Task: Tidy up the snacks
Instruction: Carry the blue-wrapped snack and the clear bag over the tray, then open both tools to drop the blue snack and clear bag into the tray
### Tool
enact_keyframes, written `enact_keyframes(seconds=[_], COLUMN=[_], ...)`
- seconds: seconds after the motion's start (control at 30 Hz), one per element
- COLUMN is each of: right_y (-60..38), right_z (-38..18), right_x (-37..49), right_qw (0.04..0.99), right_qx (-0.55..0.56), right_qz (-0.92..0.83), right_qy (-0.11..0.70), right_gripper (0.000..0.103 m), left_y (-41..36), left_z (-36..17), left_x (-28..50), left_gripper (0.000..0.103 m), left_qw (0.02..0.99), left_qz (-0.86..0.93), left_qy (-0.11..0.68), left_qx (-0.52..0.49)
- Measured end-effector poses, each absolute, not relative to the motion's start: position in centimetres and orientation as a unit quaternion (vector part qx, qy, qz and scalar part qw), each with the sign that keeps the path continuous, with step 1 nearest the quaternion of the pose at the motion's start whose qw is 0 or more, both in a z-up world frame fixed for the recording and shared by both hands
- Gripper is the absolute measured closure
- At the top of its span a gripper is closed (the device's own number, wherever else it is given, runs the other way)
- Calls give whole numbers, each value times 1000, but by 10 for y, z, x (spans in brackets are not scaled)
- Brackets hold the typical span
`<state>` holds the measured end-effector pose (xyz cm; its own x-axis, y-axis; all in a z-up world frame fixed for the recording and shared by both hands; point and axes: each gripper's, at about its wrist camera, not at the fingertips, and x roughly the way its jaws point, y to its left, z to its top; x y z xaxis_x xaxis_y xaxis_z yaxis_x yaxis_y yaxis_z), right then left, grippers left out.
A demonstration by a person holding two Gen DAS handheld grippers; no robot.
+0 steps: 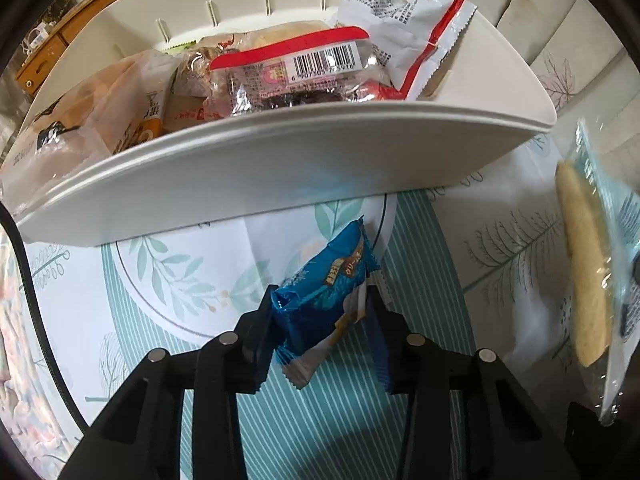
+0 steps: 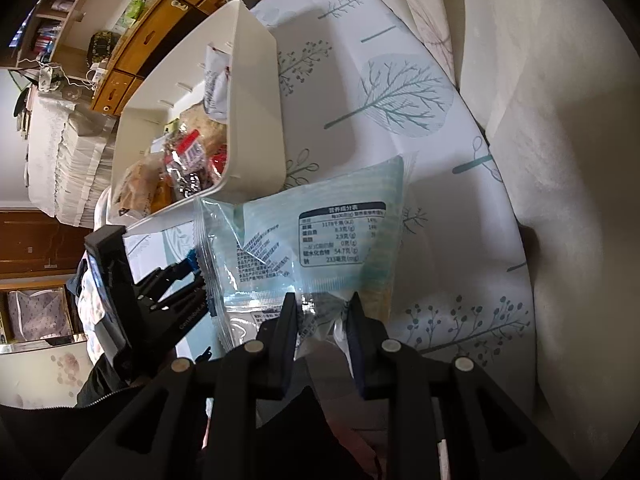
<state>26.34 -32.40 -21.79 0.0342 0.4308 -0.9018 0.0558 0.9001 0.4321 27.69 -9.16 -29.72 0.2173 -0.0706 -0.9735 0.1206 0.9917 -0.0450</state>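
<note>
My left gripper [image 1: 320,300] is shut on a small blue snack packet [image 1: 332,276], held just in front of the near wall of the white bin [image 1: 280,160]. It points steeply down at the patterned tablecloth. The right gripper [image 2: 322,304] is shut on the edge of a pale blue see-through packet [image 2: 312,232] with a yellow cake inside. That packet hangs at the right edge of the left wrist view [image 1: 588,264]. The right wrist view shows the left gripper [image 2: 188,276] low on the left, beside the white bin [image 2: 256,120].
The bin holds several snacks: a red-banded clear packet with a barcode [image 1: 296,68], a white and red wrapper [image 1: 400,20] and brown bread bags [image 1: 92,112]. The tablecloth [image 2: 392,92] carries tree and leaf prints. Cream cushions [image 2: 560,160] lie to the right, a wooden cabinet [image 2: 132,52] behind.
</note>
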Motion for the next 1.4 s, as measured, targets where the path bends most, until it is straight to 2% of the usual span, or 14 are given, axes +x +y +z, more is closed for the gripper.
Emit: enact_keyframes(seconds=[0.33, 0.77, 1.13, 1.33, 1.4], right_y=[-314, -287, -254, -237, -234], right_z=[-182, -155, -146, -147, -148], right_x=[265, 298, 334, 350, 354], right_qw=[709, 721, 732, 749, 751], right_qx=[187, 221, 228, 213, 217], right_qz=[172, 216, 249, 263, 269], right_qy=[658, 620, 592, 569, 563], right_gripper=[80, 80, 79, 77, 76], left_y=[-78, -45, -21, -9, -6], left_z=[-282, -188, -114, -97, -97], left_x=[256, 249, 299, 322, 329], left_gripper=[74, 74, 73, 72, 68], left_qw=[760, 778, 839, 871, 878], left_qz=[-52, -37, -13, 1, 0], left_qy=[648, 626, 544, 491, 476], left_qx=[11, 30, -9, -36, -44])
